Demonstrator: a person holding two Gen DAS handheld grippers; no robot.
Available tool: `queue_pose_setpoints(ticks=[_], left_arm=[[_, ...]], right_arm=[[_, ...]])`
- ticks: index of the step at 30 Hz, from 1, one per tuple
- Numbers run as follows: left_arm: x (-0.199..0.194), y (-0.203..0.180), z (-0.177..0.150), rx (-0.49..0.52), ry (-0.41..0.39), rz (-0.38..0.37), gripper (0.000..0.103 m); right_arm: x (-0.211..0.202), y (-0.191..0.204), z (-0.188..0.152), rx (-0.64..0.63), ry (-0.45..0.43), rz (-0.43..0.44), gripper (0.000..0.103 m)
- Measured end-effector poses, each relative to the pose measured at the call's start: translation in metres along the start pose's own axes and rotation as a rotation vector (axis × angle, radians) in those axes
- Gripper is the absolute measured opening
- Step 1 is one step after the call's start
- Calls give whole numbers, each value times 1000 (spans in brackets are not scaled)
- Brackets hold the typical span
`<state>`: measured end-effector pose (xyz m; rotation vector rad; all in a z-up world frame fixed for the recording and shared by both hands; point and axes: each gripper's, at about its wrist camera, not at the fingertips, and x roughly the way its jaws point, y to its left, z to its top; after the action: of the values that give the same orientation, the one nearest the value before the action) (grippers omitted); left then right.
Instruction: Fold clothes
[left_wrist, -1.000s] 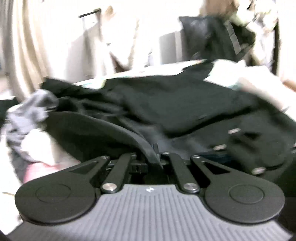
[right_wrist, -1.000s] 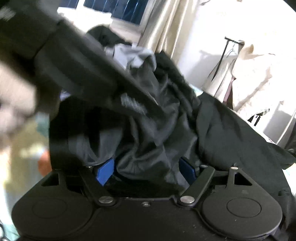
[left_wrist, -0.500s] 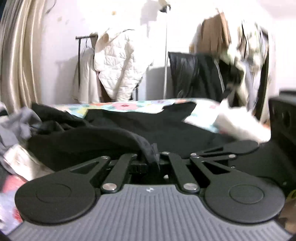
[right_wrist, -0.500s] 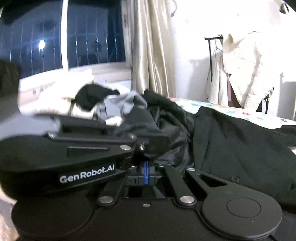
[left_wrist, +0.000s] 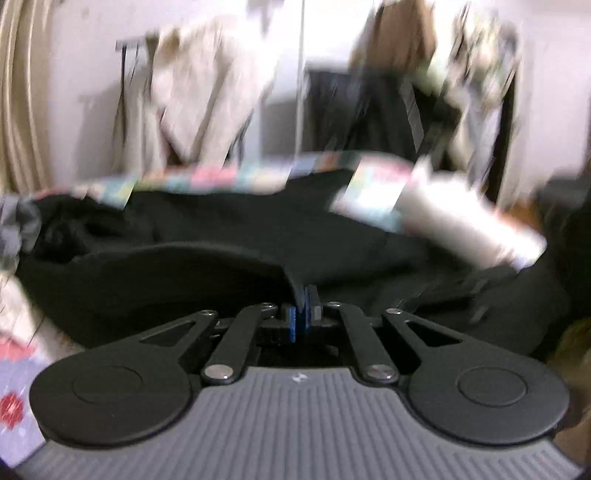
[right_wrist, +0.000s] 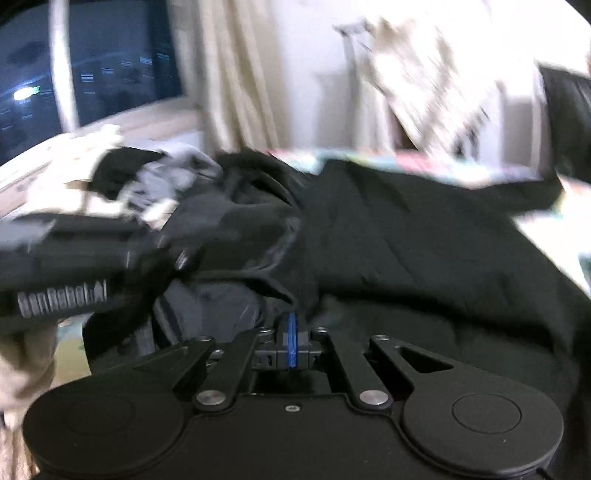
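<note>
Left hand-held gripper (left_wrist: 303, 310): jaws pinched nearly together on a folded edge of the black garment (left_wrist: 229, 236), blue pads (left_wrist: 293, 325) just visible either side of the cloth. Right hand-held gripper (right_wrist: 291, 339): jaws likewise closed down to a thin line on another part of the same dark fabric, near what looked like a grey lining.

The garment lay spread over the bed (left_wrist: 207, 177), its bulk beyond both grippers, toward the coat rack at the wall. A pile of grey and white clothes (right_wrist: 147, 177) sat at the garment's window side; a white bundle (left_wrist: 461, 229) lay at its far side from the pile.

Handling guess: soft, limp, fairly heavy cloth, possibly a buttoned jacket. It would sag and drag, not slip. Best held at seams, hem or collar edge, where layers are thick. Frames were blurred, so detail is uncertain.
</note>
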<state>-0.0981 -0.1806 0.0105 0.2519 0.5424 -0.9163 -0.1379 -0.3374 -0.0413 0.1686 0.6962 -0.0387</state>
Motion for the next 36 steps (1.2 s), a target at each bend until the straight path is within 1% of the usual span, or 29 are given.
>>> queue_pose_setpoints(ticks=[1, 2, 3, 4, 5, 7, 9, 11, 13, 16, 17, 18, 19, 20, 21, 22, 23, 24, 25, 26, 27, 28, 29, 30, 32, 33, 34, 35, 36], left_arm=[[8, 2, -3, -8, 67, 34, 14], [10, 8, -7, -38, 95, 41, 18], [12, 14, -10, -69, 122, 48, 27], [4, 24, -10, -112, 115, 50, 35], [-3, 33, -9, -155, 107, 53, 39], [-23, 54, -6, -228, 60, 86, 53], [-39, 75, -3, -298, 10, 121, 59], [-48, 97, -5, -378, -14, 143, 62], [-48, 117, -9, -460, -19, 156, 64], [-46, 136, -17, -535, -17, 150, 64], [-43, 140, -19, -558, 3, 143, 64], [-39, 145, -22, -587, 38, 145, 70], [-36, 151, -28, -622, 87, 160, 85], [-34, 156, -35, -657, 133, 174, 88], [-34, 164, -43, -709, 139, 172, 88], [-33, 172, -50, -760, 143, 169, 88], [-31, 177, -55, -818, 136, 140, 88], [-28, 183, -60, -875, 128, 111, 88], [-24, 186, -63, -922, 114, 88, 88], [-21, 184, -63, -936, 101, 75, 88], [-13, 182, -60, -924, 97, 80, 89], [-4, 180, -58, -912, 92, 84, 95], [5, 177, -56, -903, 89, 89, 101], [14, 176, -58, -925, 110, 99, 103], [29, 176, -63, -982, 146, 111, 103], [31, 176, -65, -978, 121, 108, 101], [33, 176, -66, -971, 97, 105, 76], [32, 175, -63, -926, 79, 92, 49], [30, 177, -60, -899, 78, 81, 17]], right_arm=[[5, 0, -2, -7, 16, -26, 0], [10, 1, -4, -22, 24, -43, 0], [14, 2, -6, -37, 33, -60, 0], [16, 4, -7, -44, 37, -65, 0], [16, 6, -8, -51, 33, -68, 0], [15, 10, -8, -74, 28, -77, 0], [15, 13, -7, -97, 19, -83, 0], [14, 14, -6, -101, 14, -87, 0], [11, 13, -4, -86, 9, -74, 2], [3, 17, -2, -84, -11, -38, 6], [0, 19, -1, -98, -19, -27, 7], [-1, 21, 1, -114, -24, -25, 9], [-2, 22, 2, -126, -26, -30, 10], [-2, 23, 3, -137, -28, -36, 15], [-3, 22, 4, -139, -24, -44, 23], [-4, 19, 5, -121, -20, -37, 28], [-6, 15, 6, -103, -15, -30, 38], [-6, 12, 6, -82, -1, -7, 47], [-3, 10, 5, -68, 25, 45, 52], [0, 9, 3, -55, 53, 99, 58], [4, 7, 2, -41, 80, 153, 58], [8, 6, 0, -27, 108, 207, 58], [9, 10, -1, -30, 106, 242, 58], [9, 15, -2, -34, 103, 276, 58], [3, 36, -3, -153, 86, 311, 58], [-2, 47, -5, -226, 69, 323, 59], [-7, 58, -8, -299, 53, 335, 60], [-10, 66, -11, -345, 45, 350, 65], [-11, 70, -14, -364, 46, 372, 67]])
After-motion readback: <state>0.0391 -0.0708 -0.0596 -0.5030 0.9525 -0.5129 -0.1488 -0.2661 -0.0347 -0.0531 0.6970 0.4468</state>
